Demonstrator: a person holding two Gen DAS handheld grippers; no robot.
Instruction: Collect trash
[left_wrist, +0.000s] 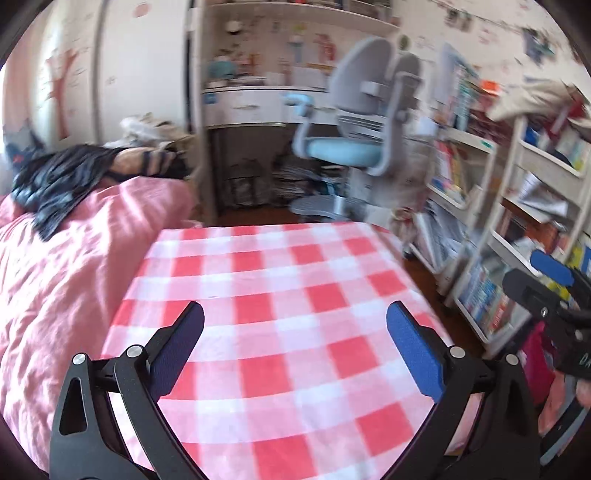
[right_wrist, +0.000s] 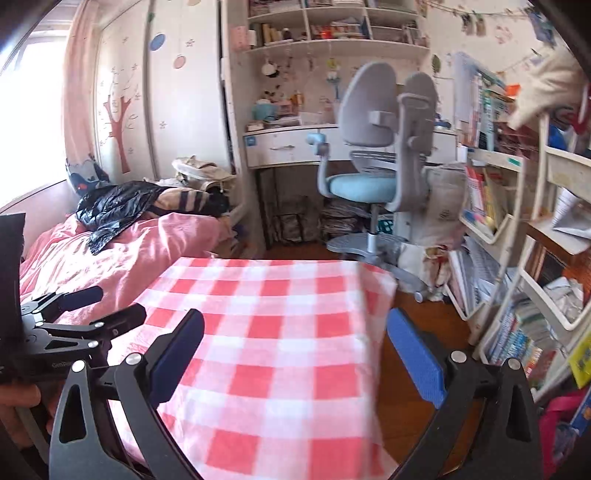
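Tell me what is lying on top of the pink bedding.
A crumpled black plastic bag lies on the pink bedding, with a striped tan item beside it. The red checked cloth overlaps the bed's near side; what it covers cannot be seen.

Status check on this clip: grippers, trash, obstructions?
Left gripper open, empty. Right gripper open, empty. No trash visible on checked cloth; black bag lies on the bed. Nothing in the way.

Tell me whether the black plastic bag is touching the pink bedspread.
Touching. The right wrist view shows the black plastic bag lying crumpled on the pink bedspread, its lower edge draped on the fabric with no gap.
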